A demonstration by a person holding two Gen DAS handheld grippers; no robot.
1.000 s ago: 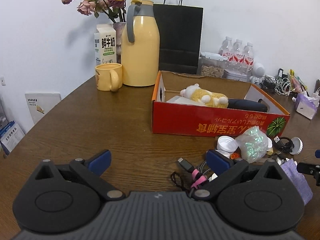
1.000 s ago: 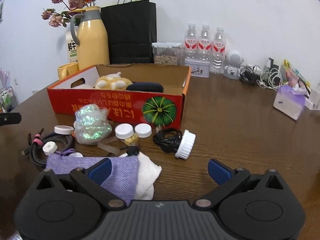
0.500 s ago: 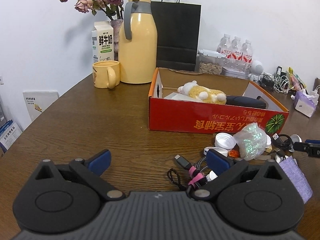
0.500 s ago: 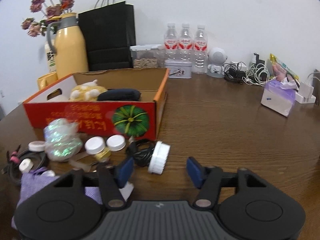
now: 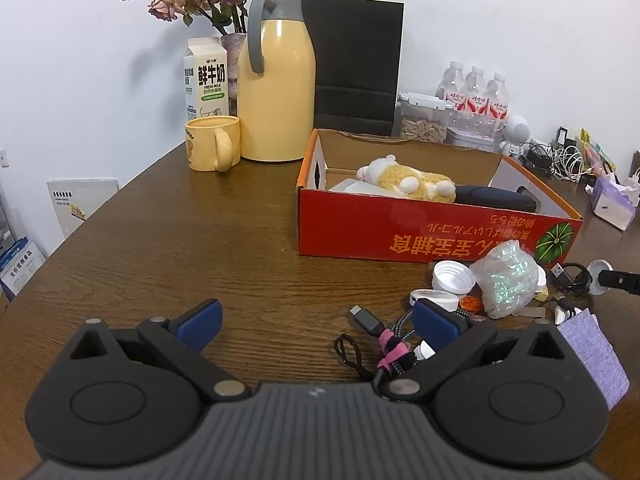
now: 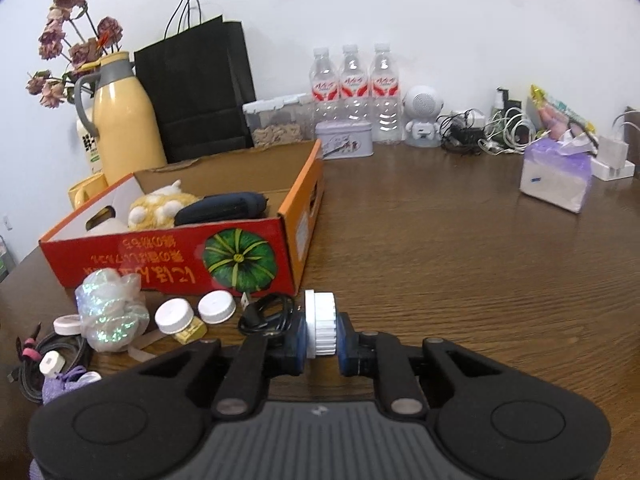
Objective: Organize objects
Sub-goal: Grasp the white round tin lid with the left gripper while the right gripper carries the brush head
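A white ribbed round plug (image 6: 320, 312) with a black cable (image 6: 268, 316) coiled behind it lies on the table in front of the red cardboard box (image 6: 160, 264). The plug stands between the blue pads of my right gripper (image 6: 320, 336), whose jaws are closing with both pads against its flat faces. My left gripper (image 5: 318, 320) is open over bare wood, its right finger beside a braided cable with pink ties (image 5: 394, 346). In the box lie a yellow plush toy (image 5: 408, 180) and a dark case (image 5: 496, 198).
Loose in front of the box are a shiny crumpled bag (image 6: 108, 316), white lids (image 6: 216, 306), a purple cloth (image 5: 592, 356) and more cables. A yellow jug (image 5: 276, 92), mug (image 5: 212, 142), black bag, bottles (image 6: 356, 92) and a tissue pack (image 6: 556, 176) stand at the back.
My right gripper slid to the right, from over the purple cloth to the white plug, and its jaws went from wide open to closed around the plug. The left gripper stayed put.
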